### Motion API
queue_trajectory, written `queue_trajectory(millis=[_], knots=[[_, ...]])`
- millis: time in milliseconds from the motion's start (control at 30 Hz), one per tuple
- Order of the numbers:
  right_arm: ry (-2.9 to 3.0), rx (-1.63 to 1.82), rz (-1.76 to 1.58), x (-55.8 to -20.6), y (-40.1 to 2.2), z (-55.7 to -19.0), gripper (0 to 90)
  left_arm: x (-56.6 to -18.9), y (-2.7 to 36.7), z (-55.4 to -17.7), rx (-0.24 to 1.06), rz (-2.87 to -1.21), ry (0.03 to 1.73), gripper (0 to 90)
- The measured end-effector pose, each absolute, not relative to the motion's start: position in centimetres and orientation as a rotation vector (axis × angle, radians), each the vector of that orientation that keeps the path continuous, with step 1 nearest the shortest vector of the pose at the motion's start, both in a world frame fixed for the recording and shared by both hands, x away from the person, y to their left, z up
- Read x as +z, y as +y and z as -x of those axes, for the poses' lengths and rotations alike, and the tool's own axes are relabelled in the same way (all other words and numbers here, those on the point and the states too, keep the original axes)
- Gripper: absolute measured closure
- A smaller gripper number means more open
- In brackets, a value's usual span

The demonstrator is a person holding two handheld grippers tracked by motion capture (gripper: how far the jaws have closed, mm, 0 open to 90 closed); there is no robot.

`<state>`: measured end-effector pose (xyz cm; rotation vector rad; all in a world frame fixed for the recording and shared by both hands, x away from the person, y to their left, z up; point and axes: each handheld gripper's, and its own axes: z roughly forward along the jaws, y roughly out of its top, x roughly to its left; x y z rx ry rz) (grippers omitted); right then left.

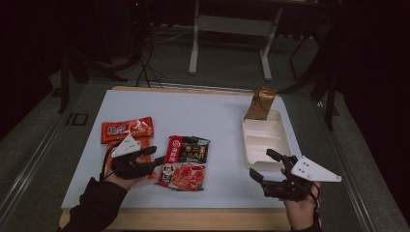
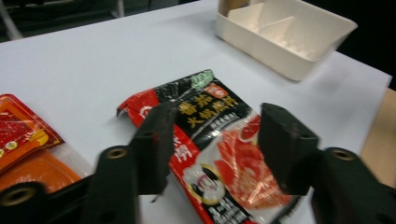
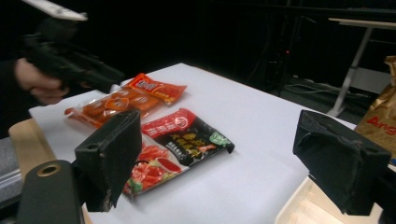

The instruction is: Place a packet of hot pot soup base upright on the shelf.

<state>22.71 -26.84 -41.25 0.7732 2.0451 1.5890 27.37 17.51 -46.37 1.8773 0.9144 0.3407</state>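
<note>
Red-and-black sachet (image 2: 215, 154) lies just beyond the left gripper (image 2: 219, 140), its jaws apart over it; right gripper (image 3: 224, 154) gapes beside the tray (image 1: 251, 145).

tongs (image 2: 215, 144): parted, above sauce packet (image 2: 219, 154) | divided tray (image 2: 285, 35): beyond

Dim lab: white table (image 1: 159, 104), loose floor cables (image 1: 147, 58), metal stand (image 1: 227, 29).
</note>
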Motion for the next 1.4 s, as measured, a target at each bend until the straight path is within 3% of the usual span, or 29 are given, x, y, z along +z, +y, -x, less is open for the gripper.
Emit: queue_trajectory(millis=[467, 967, 1400], knots=[[2.057, 1.600, -0.717, -42.6, -26.9, -22.6, 15.6, -50.8, 15.7, -31.3, 0.391, -2.082, 1.136, 89.4], [2.076, 1.623, -0.746, -43.1, -27.3, -23.2, 15.7, -52.8, 14.0, -32.4, 0.294, -2.226, 1.199, 89.8], [2.085, 1.608, -0.747, -43.3, -27.6, -23.4, 15.9, -52.8, 11.0, -31.5, 0.191, -2.293, 1.066, 89.9]])
